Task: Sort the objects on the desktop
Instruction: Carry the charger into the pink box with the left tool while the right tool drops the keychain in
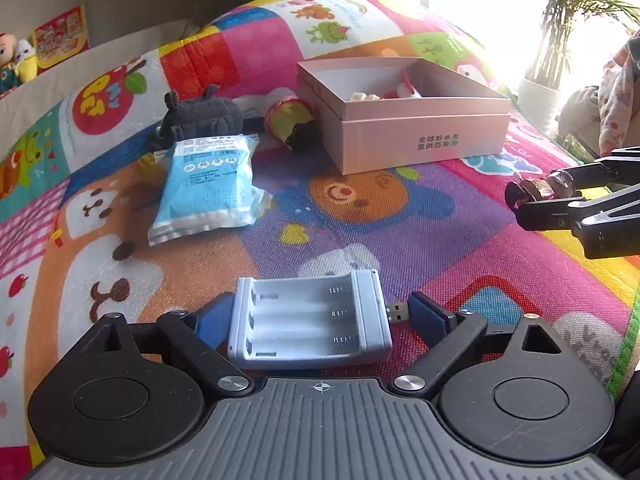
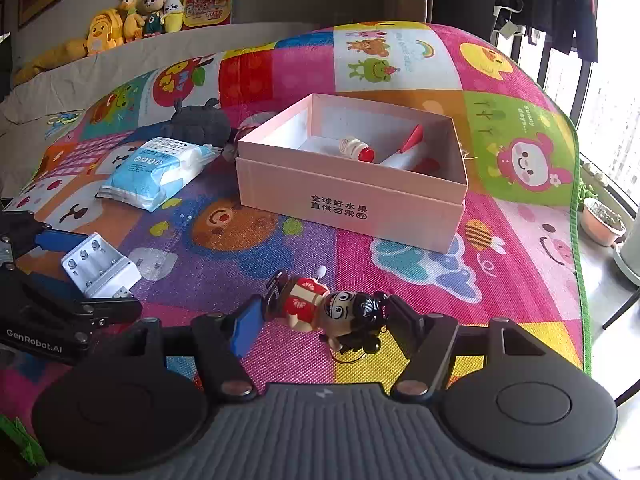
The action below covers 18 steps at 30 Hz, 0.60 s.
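Note:
My left gripper (image 1: 316,316) is shut on a white battery charger (image 1: 310,318) with empty slots and a USB plug, held just above the colourful mat; it also shows in the right wrist view (image 2: 100,264). My right gripper (image 2: 324,320) is shut on a small wind-up doll figure (image 2: 328,310) with black hair and a red top; it also shows in the left wrist view (image 1: 540,190). A pink open box (image 2: 352,200) stands ahead of both grippers and holds a small bottle (image 2: 356,149) and a red and white tube (image 2: 404,156).
A blue and white wipes pack (image 1: 208,184) lies left of the box, with a dark grey plush toy (image 1: 200,118) and a yellow and red toy (image 1: 290,118) behind it. Plush toys (image 2: 132,16) sit on the far ledge. The mat's right edge (image 2: 580,240) drops to the floor with potted plants.

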Available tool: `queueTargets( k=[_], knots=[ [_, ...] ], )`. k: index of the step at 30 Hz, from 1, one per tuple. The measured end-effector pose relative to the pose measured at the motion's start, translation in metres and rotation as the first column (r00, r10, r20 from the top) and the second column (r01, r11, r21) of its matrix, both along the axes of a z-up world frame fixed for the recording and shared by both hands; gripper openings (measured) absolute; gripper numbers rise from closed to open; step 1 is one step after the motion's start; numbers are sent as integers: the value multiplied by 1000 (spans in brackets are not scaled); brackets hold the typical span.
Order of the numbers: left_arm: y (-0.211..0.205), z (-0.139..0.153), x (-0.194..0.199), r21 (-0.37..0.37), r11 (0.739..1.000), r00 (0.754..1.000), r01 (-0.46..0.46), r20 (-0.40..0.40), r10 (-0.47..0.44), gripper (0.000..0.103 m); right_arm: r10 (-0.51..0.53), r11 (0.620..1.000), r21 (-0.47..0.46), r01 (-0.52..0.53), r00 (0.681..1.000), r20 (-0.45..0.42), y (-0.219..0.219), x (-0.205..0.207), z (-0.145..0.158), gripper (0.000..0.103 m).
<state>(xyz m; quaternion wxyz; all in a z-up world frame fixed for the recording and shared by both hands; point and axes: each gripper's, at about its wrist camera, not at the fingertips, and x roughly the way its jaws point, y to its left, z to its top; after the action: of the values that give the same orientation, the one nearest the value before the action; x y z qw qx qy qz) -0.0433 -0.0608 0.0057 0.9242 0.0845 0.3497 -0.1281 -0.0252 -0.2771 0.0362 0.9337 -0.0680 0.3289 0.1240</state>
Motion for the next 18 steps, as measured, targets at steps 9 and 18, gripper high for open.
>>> queueTargets(
  k=[9, 18],
  knots=[
    [-9, 25, -23, 11, 994, 991, 112, 67, -112, 94, 76, 997, 26, -76, 997, 1, -14, -25, 15, 67],
    [-31, 111, 15, -89, 975, 923, 203, 351, -160, 95, 16, 998, 56, -30, 971, 238, -41, -27, 96, 67]
  ],
)
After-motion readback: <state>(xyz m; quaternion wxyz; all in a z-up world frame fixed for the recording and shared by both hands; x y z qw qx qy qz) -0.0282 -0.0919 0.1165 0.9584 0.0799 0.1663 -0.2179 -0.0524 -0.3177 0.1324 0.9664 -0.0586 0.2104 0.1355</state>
